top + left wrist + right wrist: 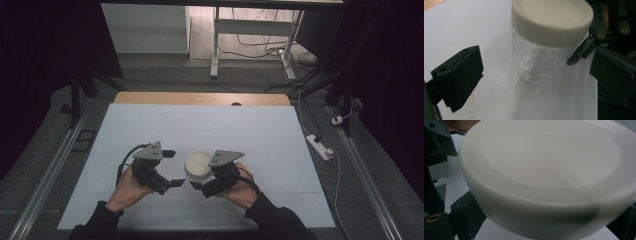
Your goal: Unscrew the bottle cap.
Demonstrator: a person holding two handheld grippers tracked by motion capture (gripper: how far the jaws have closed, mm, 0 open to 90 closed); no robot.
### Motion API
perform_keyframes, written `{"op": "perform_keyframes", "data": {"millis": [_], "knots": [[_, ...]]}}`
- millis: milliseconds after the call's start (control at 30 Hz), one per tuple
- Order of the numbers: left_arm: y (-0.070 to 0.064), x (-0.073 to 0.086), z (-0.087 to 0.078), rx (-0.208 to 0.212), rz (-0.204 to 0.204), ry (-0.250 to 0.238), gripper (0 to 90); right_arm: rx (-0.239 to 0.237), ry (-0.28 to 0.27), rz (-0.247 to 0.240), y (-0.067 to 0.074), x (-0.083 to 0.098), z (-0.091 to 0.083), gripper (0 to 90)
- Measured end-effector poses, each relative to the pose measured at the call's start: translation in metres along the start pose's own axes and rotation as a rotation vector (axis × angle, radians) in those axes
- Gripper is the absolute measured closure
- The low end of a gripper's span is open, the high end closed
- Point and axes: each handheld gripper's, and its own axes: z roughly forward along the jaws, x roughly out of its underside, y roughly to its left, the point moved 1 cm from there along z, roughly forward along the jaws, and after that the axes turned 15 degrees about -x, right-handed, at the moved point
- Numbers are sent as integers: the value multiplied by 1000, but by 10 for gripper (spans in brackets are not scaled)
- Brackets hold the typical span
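- A clear jar (198, 170) with a cream lid (552, 18) is standing upright on the white table cover (200, 130), near the person's edge, between the two grippers.
- The left gripper (170, 167) is waiting just beside the jar, on its left side. Its jaws are standing wide apart and, in the left gripper view, they are not touching the glass.
- The right gripper (196, 186) is reaching to the jar from the right. In the right gripper view the lid is lying very close between its two jaws, one at each side. The jaws are spread and I cannot tell if they are already pressing the lid.
- The lid is sitting flat on the jar, so I am judging that the opening is not yet done.
- The jar is looking empty, as far as the left gripper view is showing.
- What is left, in my opinion: one gripper is needing to hold the body, the other to close on the lid and turn it off.
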Motion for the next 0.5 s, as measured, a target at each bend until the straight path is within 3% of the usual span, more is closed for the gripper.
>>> {"op": "perform_keyframes", "data": {"millis": [133, 267, 300, 333, 500], "knots": [[1, -8, 5, 47, 49, -12, 0, -16, 0, -7, 2, 0, 2, 66], [0, -16, 13, 130, 97, -25, 0, -40, -1, -25, 5, 0, 3, 66], [0, -16, 13, 130, 97, -25, 0, -46, -1, -27, 6, 0, 3, 66], [0, -19, 19, 168, 113, -35, 0, -54, -3, -32, 6, -1, 3, 66], [-1, -24, 27, 261, 151, -49, 15, -83, -2, -60, 10, -1, 4, 66]]}}
